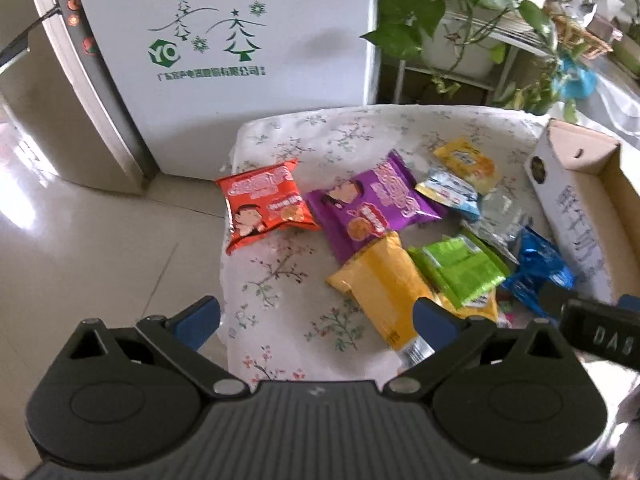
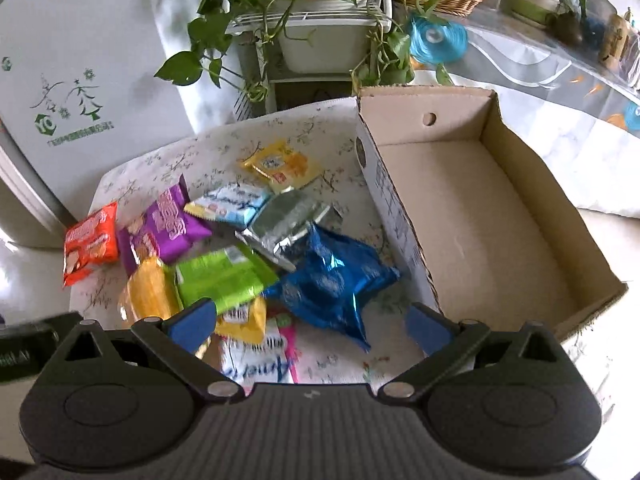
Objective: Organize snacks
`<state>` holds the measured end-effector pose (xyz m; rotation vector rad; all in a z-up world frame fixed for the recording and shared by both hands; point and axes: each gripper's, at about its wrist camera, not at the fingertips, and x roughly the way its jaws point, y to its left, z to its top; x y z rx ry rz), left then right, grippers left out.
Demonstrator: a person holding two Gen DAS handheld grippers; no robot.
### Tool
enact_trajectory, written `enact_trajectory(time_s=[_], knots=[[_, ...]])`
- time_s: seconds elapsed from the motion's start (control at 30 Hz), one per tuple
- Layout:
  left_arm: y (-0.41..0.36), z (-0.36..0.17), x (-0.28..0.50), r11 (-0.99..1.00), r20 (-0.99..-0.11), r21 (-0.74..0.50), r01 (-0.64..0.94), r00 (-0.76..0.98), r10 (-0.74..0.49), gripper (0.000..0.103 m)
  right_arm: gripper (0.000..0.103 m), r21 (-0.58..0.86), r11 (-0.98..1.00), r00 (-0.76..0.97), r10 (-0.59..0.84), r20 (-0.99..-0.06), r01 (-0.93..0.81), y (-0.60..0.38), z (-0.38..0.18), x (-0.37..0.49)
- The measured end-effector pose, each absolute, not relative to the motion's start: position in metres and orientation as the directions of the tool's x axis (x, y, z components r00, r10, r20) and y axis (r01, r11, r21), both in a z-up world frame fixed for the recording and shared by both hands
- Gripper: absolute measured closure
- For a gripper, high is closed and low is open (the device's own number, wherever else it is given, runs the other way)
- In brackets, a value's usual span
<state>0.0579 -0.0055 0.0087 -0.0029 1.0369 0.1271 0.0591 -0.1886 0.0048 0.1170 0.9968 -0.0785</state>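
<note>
Both tongs are spread wide and hold nothing. Left gripper (image 1: 316, 316) hangs over the near edge of the floral-print cloth-covered table (image 1: 280, 280); right gripper (image 2: 308, 320) hangs over the near end of the snack pile.

Landmark: the open brown cardboard tray box (image 2: 472, 216), empty inside. Everything else sits to its left on the cloth.

- Crinkled blue foil packet (image 2: 328, 280): nearest the box, close to touching its white printed side wall.
- Silver foil packet (image 2: 284, 220): just behind the blue one.
- Light blue-and-white wrapper (image 2: 228, 204) and small yellow biscuit packet (image 2: 280, 164): further back.
- Green foil packet (image 2: 224, 276): left of the blue one, resting on a long yellow bag (image 1: 380, 280).
- Purple snack bag (image 1: 372, 204), then red snack bag (image 1: 260, 204): farthest from the box, red lying by itself.
- White-and-pink packet (image 2: 256, 352): at the right gripper's left finger, partly hidden.

Handling, my read: all light, air-puffed film bags. Soft, slick, contents probably crush easily. A mid-body pinch would likely squash the snacks or let the foil slip. Better to take the crimped end seal or a corner, with light pressure.

The blue packet looks like the easiest first pick for the right gripper: on top, shortest move to the box. The overlapping packets should come off top first.
</note>
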Motion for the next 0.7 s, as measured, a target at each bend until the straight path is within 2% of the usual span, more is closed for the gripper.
enact_trajectory(time_s=[0.23,0.7], knots=[[0.004,0.000,0.063,0.987,-0.868,0.027,-0.158,0.485,0.102,0.001,0.000,-0.007,0.993,0.518,-0.066,-0.853,0.115,-0.177,0.004,0.081],[-0.001,-0.014,0.061,0.983,-0.885,0.019,-0.182,0.454,0.101,0.001,0.000,-0.032,0.997,0.493,-0.063,-0.868,0.072,-0.164,0.001,0.077]])
